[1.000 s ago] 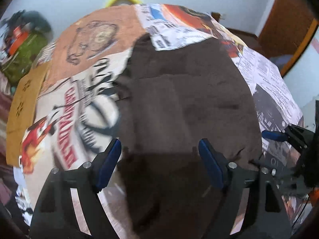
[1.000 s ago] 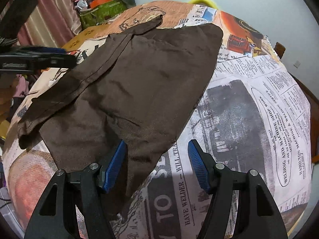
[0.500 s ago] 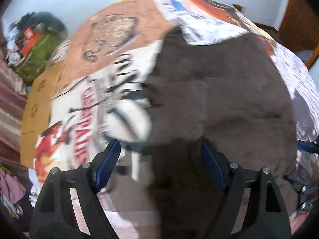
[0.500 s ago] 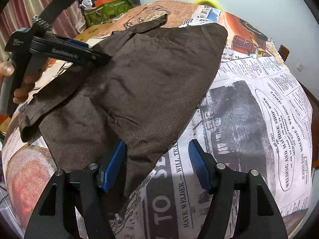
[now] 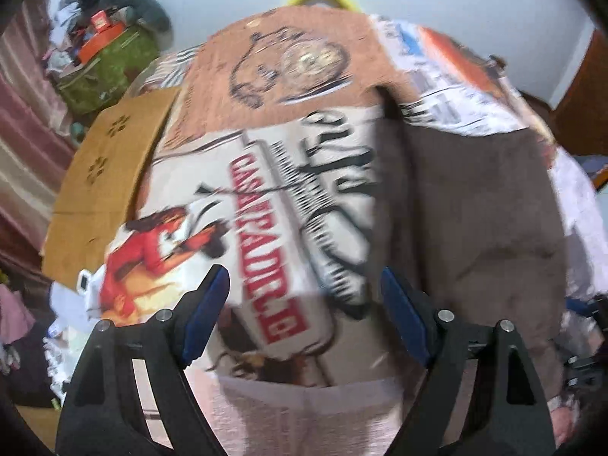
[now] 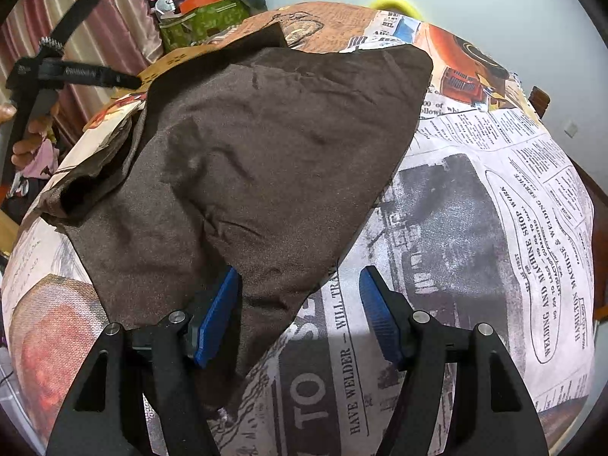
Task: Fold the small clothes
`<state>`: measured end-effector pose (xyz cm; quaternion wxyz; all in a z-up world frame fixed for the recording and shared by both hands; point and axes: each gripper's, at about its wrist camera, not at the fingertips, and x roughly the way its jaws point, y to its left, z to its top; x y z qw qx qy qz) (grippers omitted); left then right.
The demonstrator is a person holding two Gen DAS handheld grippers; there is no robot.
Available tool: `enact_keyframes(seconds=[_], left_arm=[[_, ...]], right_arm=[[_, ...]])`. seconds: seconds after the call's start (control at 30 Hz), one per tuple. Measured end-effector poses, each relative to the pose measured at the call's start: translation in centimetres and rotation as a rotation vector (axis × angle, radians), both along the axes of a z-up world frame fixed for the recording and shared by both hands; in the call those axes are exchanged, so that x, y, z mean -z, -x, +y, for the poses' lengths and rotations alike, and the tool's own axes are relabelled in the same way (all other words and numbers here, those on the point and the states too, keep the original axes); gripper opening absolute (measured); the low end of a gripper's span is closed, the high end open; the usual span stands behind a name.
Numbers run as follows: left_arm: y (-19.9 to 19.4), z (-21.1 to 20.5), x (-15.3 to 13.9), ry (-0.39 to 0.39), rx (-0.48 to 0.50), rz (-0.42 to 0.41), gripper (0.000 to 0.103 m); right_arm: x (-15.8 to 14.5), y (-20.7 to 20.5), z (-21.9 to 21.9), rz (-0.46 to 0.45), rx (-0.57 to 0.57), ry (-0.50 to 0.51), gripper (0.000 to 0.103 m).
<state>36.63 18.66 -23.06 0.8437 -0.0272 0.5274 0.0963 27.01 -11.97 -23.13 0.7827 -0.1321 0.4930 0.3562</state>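
A dark brown garment [image 6: 243,174] lies spread on the tabletop [image 6: 475,228], creased, with a pointed corner toward the far right and a folded, rolled-over edge along its left side; its near tip runs down between the camera and the tabletop's front edge. The right hand-held gripper [image 6: 298,311] has its jaws wide apart and holds nothing, its left blue pad over the cloth's near tip and its right pad over bare print. The left hand-held gripper [image 5: 304,315] is likewise spread wide with nothing in it, hanging over the printed cover just left of the garment [image 5: 475,209]; that view is blurred. The cover is a newspaper-style print reading "HAVE WELDER", "WELDING AND MACHINE SHOP" and, in red, partly legible letters like "CASAPADRE". A cardboard sheet [image 5: 102,186] lies at the far left edge, beyond it a green bag [image 6: 201,19] with clutter, striped curtains [image 6: 114,19] and a pale wall [image 6: 494,0].
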Motion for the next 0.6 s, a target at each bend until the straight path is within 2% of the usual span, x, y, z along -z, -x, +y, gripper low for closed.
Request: enact_keyframes(seconds=[0.1, 0.17, 0.23, 0.33, 0.43, 0.53, 0.6], left_arm=[[-2.0, -2.2, -0.4, -0.002, 0.062, -0.016, 0.083], [-3.4, -3.9, 0.1, -0.019, 0.099, -0.013, 0.089], [-5.1, -5.2, 1.4, -0.042, 0.126, 0.011, 0.09], [-6.7, -5.0, 3.7, -0.057, 0.106, 0.06, 0.089], [-6.0, -4.2, 5.0, -0.008, 0.101, 0.093, 0.089], [-3.6, -4.6, 5.1, 0.041, 0.16, 0.119, 0.089], [-1.9, -5.1, 5.1, 0.043, 0.2, 0.132, 0.089]], right_arm=[[0.0, 0.0, 0.1, 0.001, 0.0, 0.001, 0.063], [0.0, -0.1, 0.1, 0.002, 0.0, -0.001, 0.063], [0.0, -0.1, 0.0, 0.005, 0.001, -0.005, 0.063], [0.0, -0.3, -0.2, 0.01, 0.003, -0.012, 0.063], [0.0, -0.4, -0.4, 0.015, 0.004, -0.02, 0.063], [0.1, -0.6, -0.6, 0.018, 0.004, -0.027, 0.064], [0.2, -0.6, -0.8, 0.02, 0.004, -0.03, 0.064]])
